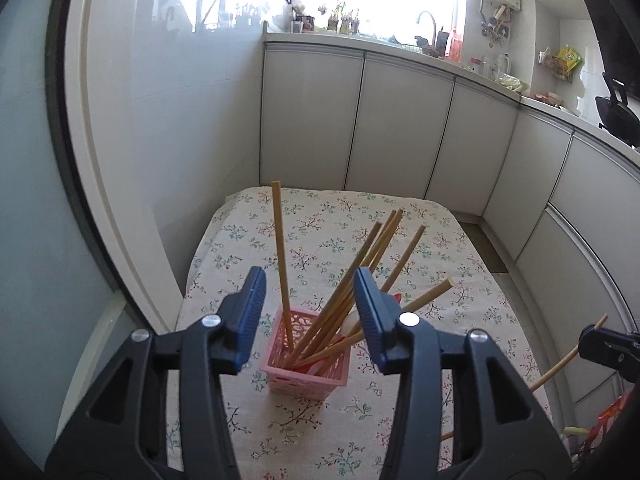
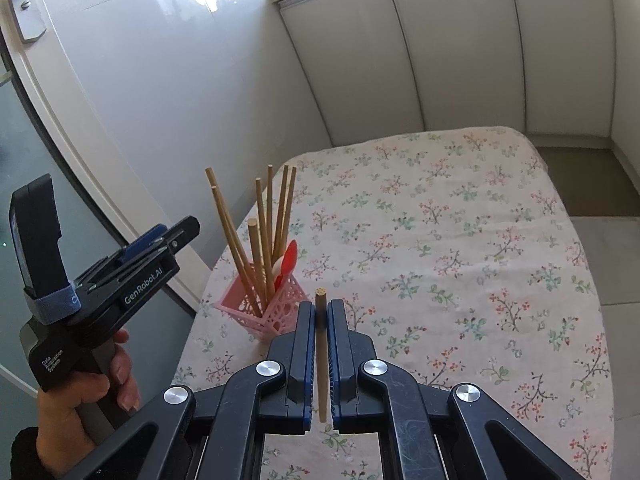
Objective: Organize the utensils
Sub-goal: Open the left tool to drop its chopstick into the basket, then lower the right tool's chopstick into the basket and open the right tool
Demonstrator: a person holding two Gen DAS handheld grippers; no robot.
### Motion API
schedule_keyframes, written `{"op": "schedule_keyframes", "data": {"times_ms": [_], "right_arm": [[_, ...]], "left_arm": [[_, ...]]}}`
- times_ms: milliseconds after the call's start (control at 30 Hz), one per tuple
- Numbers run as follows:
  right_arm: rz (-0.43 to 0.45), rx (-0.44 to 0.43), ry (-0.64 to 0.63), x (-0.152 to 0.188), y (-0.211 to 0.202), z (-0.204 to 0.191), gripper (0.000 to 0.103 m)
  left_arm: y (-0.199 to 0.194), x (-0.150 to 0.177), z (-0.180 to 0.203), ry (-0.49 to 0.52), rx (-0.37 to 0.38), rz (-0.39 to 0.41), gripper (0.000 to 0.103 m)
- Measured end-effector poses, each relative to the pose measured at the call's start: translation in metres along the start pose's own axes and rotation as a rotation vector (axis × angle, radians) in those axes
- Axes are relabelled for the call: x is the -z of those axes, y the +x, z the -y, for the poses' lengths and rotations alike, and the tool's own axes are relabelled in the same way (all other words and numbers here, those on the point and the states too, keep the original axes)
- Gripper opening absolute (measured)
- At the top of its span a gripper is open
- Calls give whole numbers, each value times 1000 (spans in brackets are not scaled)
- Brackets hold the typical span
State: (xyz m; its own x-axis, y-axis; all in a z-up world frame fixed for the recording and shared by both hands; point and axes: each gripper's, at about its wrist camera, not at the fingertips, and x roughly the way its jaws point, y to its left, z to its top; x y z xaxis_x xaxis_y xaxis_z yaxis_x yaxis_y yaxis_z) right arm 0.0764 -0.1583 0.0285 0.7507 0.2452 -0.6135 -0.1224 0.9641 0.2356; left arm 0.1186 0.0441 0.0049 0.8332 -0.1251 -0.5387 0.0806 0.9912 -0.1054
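A: Door frame (image 2: 72,128) far left, glass panel beside it. Next in, the person's hand (image 2: 84,396) on the left gripper (image 1: 310,316), seen side-on in the right wrist view.

B: Left gripper state?

A: Jaws apart, blue pads clear of everything. Nothing held. From its own camera the pink basket (image 1: 308,376) sits on the tablecloth straight ahead, framed in the gap between the fingers, lower than the pads.

B: Basket contents?

A: Bundle of wooden chopsticks (image 1: 356,280), ends down inside it. One stands near upright at the left side of the basket, the rest fan out leaning right. A red spoon (image 2: 289,258) and a white one just beside it are in there too, mostly hidden behind the sticks.

B: Basket location on the table?

A: Near the left edge of the floral tablecloth (image 2: 460,240), toward the wall side. The cloth to its right is bare.

B: Right side?

A: Right gripper (image 2: 321,312) is clamped on a single chopstick (image 2: 321,360). Stick runs lengthwise between the pads, its cut end poking out past the fingertips. It hangs above the cloth, just right of the basket, not touching it.

B: Background?

A: White cabinet doors (image 1: 400,128) wrapping behind and to the right.
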Motion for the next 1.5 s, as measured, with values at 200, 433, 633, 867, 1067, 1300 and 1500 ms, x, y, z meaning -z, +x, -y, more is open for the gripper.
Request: {"op": "schedule_keyframes", "data": {"times_ms": [200,433,633,867,1067,1300,1500], "right_arm": [[77,-17,-19,-21,-20,-22,4],[169,-57,-56,-54,-33,-61,4],[198,-70,-83,-77,-12,-90,4],[168,-60,-102,-85,36,-104,4],[115,-51,-104,-83,79,-101,4],[82,-53,-124,-75,109,-99,8],[106,-53,-127,-74,92,-95,52]], "left_arm": [[-4,16,-30,-151,1,-154,61],[-14,25,-53,-164,-61,-191,65],[-11,25,-60,-182,-52,-218,66],[-7,25,-62,-183,-48,-229,66],[-4,25,-67,-201,-50,-235,66],[0,26,-67,-196,-57,-246,67],[1,26,-63,-177,-79,-252,71]]}}
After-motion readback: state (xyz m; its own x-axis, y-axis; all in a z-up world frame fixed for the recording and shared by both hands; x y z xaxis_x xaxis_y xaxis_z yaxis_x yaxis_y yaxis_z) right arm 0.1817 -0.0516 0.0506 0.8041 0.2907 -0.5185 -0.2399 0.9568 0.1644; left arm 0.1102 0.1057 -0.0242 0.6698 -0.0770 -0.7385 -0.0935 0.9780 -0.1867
